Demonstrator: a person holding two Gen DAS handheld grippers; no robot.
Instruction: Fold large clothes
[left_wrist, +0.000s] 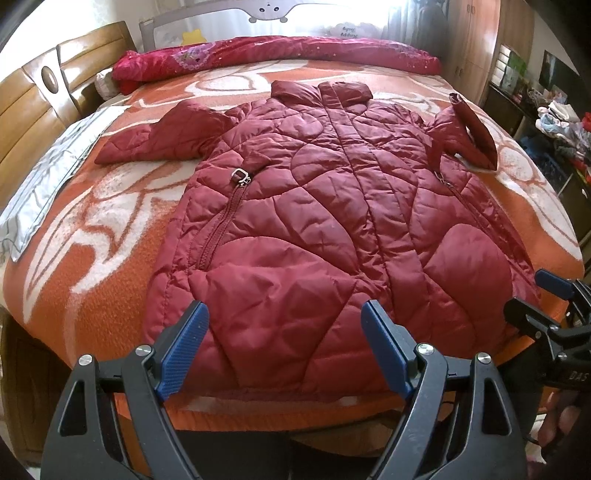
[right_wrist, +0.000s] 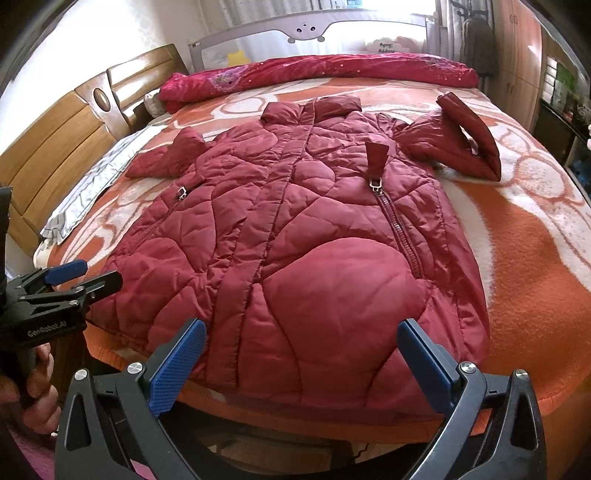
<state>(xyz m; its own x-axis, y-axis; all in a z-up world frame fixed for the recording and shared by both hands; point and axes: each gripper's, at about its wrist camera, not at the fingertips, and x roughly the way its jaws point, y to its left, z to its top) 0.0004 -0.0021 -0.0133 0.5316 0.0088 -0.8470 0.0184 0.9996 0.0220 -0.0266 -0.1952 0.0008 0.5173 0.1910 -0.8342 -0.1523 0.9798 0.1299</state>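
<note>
Your quilted red coat (left_wrist: 314, 206) lies front-up and flat on the bed's orange-and-white blanket (left_wrist: 110, 229), its hem at the near edge and its collar (left_wrist: 321, 92) at the far end; so the long axis runs straight away from you, near to far. The left sleeve (left_wrist: 155, 140) stretches out flat to the left; the right sleeve (left_wrist: 469, 133) is bent back on itself and stands up in a loop, which you may want to flatten before any fold. Two zipped pockets slant down the front, one on each side of the centre placket.

Both tools hang just short of the hem, pointing down and forward at it. Your left gripper (left_wrist: 284, 347) has its blue fingers (left_wrist: 183, 350) spread wide with nothing between them, over the left half of the hem; your right gripper (right_wrist: 301, 363) is likewise spread and empty, over the right half. Neither touches the cloth as far as the views show. Each hand is nearer its own corner of the hem, so the likely start is a pinch at both near corners, or each hand going out to its own sleeve to bring it across the body.

Further out: a rolled crimson floral quilt (left_wrist: 277, 55) lies along the far edge, a pale grey-striped cloth (left_wrist: 48, 177) on the left side near the wooden headboard (left_wrist: 44, 96), and a child's bed rail (left_wrist: 273, 11) stands beyond.
</note>
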